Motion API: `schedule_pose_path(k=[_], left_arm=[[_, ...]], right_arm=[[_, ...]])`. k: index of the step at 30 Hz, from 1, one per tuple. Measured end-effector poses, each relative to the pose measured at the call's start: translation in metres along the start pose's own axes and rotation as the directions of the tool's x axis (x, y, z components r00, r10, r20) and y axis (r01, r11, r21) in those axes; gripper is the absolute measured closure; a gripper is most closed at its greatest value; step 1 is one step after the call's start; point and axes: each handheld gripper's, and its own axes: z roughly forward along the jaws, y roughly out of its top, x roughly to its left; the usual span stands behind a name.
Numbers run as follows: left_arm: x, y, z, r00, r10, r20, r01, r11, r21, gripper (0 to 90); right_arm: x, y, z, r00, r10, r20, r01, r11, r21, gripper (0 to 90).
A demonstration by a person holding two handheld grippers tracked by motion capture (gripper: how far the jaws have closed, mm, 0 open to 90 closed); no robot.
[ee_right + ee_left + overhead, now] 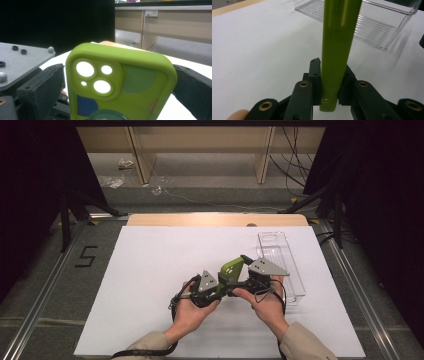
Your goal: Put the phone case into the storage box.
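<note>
Between both hand-held grippers (jaws clamped): phone case (231, 268).

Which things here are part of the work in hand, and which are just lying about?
In the job:
- green phone case, gripped edge-on by the left gripper and flanked by the jaws of the right gripper
- clear plastic tray, on the white table cover just beyond the grippers, probably involved

Lying about:
- cables on the floor behind the table
- scraps of clear plastic on the floor
</note>
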Motion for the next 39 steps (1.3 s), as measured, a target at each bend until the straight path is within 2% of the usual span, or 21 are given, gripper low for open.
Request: schedule_pose_path(k=[10,18,26,39], left_arm=[[-0.0005,-0.0002,0.0000,1.0000,0.000,-0.002,0.000,1.0000,-0.002,76.5],[0.0001,0.0000,-0.0006,1.0000,-0.004,-0.004,0.004,1.0000,-0.006,76.4],[-0.0002,0.0000,-0.0008,1.0000,-0.005,-0.003,0.005,0.9999,-0.010,76.3],[0.0000,0.0005,-0.0019,1.0000,-0.002,0.000,0.002,0.9998,-0.017,76.1]], right_arm=[[0.0007,-0.0004,0.0012,1.0000,0.000,0.007,0.000,1.000,-0.003,7.1],[0.0013,-0.0012,0.0012,0.9999,0.010,0.009,-0.010,1.000,-0.007,13.8],[0.0007,-0.0007,0.0007,0.9998,0.019,0.000,-0.019,1.000,-0.010,14.9],[0.0022,0.0006,0.0001,1.0000,0.008,0.000,-0.007,1.000,-0.018,15.5]])
